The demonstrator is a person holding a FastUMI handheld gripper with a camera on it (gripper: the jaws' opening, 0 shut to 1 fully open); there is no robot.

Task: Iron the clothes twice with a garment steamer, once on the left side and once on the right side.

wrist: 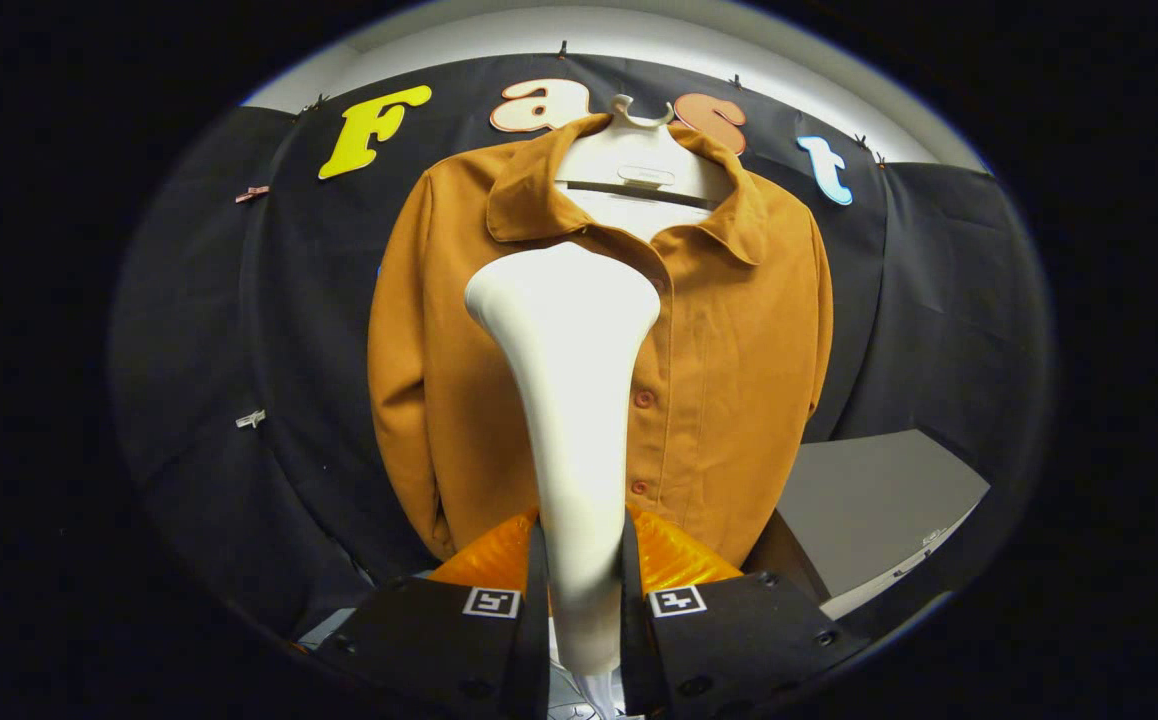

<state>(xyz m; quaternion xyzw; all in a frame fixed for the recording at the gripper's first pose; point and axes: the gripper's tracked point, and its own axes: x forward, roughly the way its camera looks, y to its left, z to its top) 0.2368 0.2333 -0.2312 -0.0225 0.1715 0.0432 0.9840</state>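
An orange-brown button shirt (739, 340) hangs on a white hanger (639, 165) against the dark cloth wall. My gripper (584, 560) is shut on the handle of a white garment steamer (569, 380), both fingers pressing its sides. The steamer stands upright between the fingers. Its broad head (564, 290) is raised in front of the shirt's chest, just left of the button row and below the collar. Whether the head touches the fabric is not clear from here. The steamer hides part of the shirt's middle.
A grey table surface (869, 500) lies to the right of the shirt's lower hem. Dark cloth wall (269, 330) surrounds the garment on both sides. A white strip of ceiling or wall (639, 35) runs above the cloth.
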